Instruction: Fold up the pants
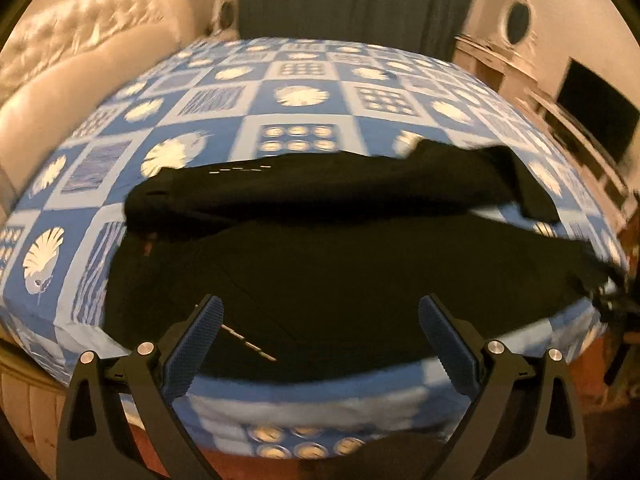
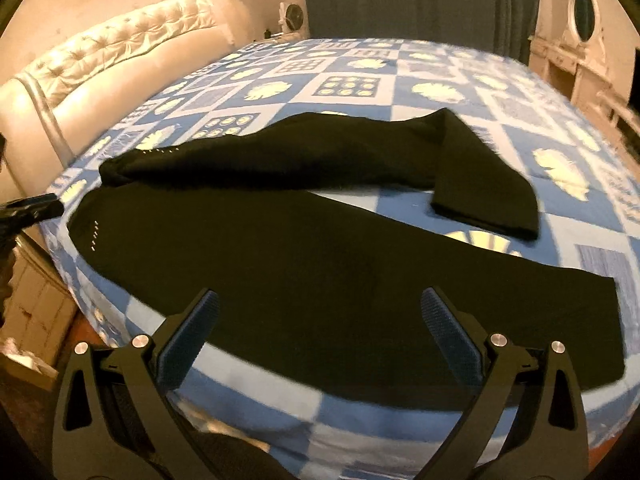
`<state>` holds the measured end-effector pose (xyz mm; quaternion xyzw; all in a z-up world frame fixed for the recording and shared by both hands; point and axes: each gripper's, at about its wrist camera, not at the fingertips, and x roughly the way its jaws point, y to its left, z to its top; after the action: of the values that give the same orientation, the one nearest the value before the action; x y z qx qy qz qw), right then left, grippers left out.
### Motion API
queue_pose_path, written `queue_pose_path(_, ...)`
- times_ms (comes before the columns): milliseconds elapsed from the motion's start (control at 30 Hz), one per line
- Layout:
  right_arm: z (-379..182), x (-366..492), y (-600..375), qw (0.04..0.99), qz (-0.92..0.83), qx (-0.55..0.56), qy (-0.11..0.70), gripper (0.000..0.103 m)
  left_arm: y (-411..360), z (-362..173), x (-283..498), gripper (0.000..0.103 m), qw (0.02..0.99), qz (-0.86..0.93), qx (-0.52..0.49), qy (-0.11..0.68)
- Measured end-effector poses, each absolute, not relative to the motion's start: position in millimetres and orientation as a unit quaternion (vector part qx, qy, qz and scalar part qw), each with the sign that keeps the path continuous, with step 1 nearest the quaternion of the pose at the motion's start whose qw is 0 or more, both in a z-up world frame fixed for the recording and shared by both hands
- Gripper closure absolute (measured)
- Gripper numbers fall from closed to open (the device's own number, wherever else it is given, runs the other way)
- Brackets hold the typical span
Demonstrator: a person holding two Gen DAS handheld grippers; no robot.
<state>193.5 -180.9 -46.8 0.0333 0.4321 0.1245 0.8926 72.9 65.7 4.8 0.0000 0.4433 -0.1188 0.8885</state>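
Left gripper (image 1: 320, 328): jaws spread wide, nothing between them, poised above the near edge of the pants. Right gripper (image 2: 320, 326): likewise spread and empty, over the near leg. Pants (image 2: 280, 264): black, laid out across the bed (image 2: 440, 76) on a blue patterned sheet; waist toward the left, legs parted, near leg straight along the mattress edge, far leg (image 2: 486, 184) bent back on itself at the cuff. Step, judged: opening stage, no fold made. Next move probably calls for straightening the far leg, then pinching waist and cuff to bring one leg onto the other.
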Motion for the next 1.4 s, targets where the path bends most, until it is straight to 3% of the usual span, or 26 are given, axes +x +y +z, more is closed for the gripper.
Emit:
queue_pose_path(233,-50,240,-169,0.880,0.149,0.094,0.441,0.002,203,-2,199,0.006,0.854,-0.134,-0.123,0.487)
queue_pose_path(400,-56,265,-157,0.878,0.153,0.104,0.441,0.002,286,-51,281,0.006,0.819,-0.107,-0.219,0.519)
queue_pose_path(600,-73,285,-147,0.871,0.153,0.106,0.455,0.002,301,-105,335,0.006,0.751,-0.156,-0.297,0.569)
queue_pose_path(800,-90,301,-142,0.861,0.159,0.101,0.472,0.002,293,-101,357,0.007,0.764,-0.198,-0.275,0.549)
queue_pose_path(833,-91,304,-140,0.860,0.160,0.101,0.475,0.002,291,-102,358,0.031,0.761,-0.205,-0.271,0.552)
queue_pose_path(900,-91,315,-139,0.854,0.168,0.106,0.481,0.002,283,-111,365,0.094,0.750,-0.205,-0.253,0.576)
queue_pose_path(1067,-67,363,-133,0.839,0.243,0.124,0.471,0.002,281,-116,371,0.094,0.748,-0.187,-0.226,0.595)
queue_pose_path(1400,-68,532,-83,0.756,0.340,-0.104,0.549,0.002,275,-116,380,0.094,0.757,-0.187,-0.182,0.599)
